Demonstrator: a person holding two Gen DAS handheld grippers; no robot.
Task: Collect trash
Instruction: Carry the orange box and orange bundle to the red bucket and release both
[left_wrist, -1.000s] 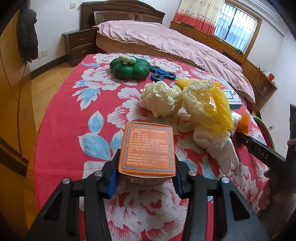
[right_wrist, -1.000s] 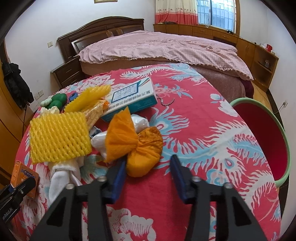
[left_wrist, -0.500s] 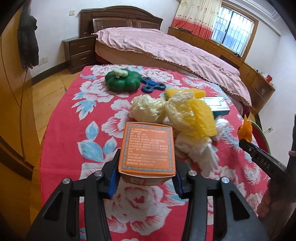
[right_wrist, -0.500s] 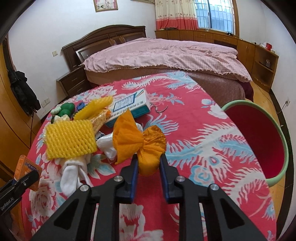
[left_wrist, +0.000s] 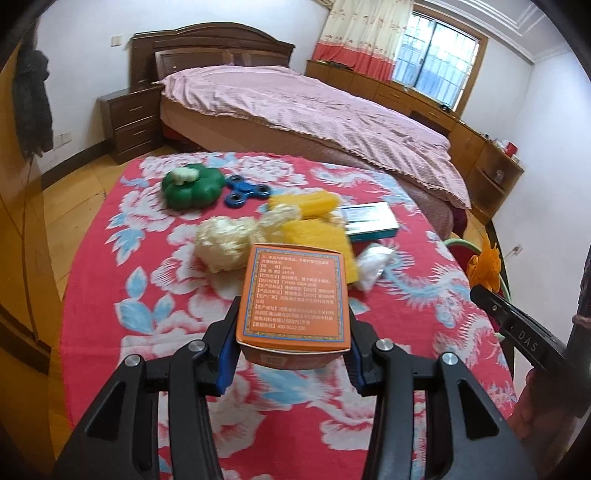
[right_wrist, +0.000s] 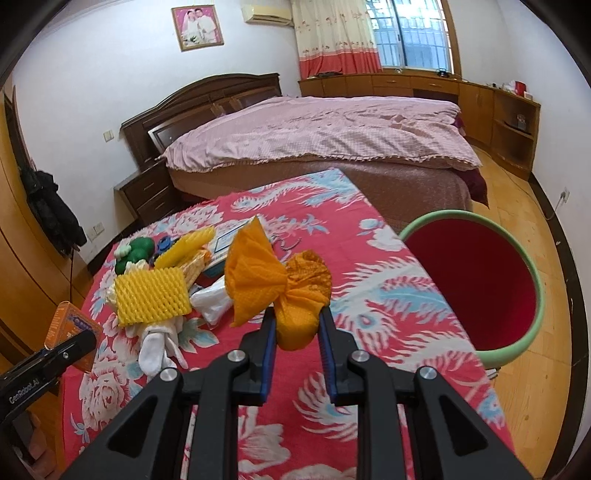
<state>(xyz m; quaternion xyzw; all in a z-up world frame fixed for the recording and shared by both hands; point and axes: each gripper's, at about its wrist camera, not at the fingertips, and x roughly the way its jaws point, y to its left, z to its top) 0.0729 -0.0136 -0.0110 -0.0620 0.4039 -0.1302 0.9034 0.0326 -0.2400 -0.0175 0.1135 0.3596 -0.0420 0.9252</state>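
My left gripper (left_wrist: 290, 345) is shut on an orange box (left_wrist: 295, 295), held up above the red flowered tablecloth (left_wrist: 110, 295). My right gripper (right_wrist: 297, 334) is shut on an orange foam net (right_wrist: 280, 291), lifted off the table. In the right wrist view the orange box (right_wrist: 70, 325) and the left gripper show at the far left. On the table lie yellow foam nets (right_wrist: 151, 297), a white crumpled bag (right_wrist: 212, 301), a pale crumpled wad (left_wrist: 221, 240) and a teal box (left_wrist: 369, 219).
A red bin with a green rim (right_wrist: 480, 280) stands on the floor right of the table. A green pumpkin toy (left_wrist: 192, 184) and a blue spinner (left_wrist: 245, 190) lie at the table's far side. A bed (right_wrist: 332, 129) stands behind.
The right gripper closed on the orange foam net and lifted it off the table. The left gripper rose with the orange box, so the table looks farther away in both views.
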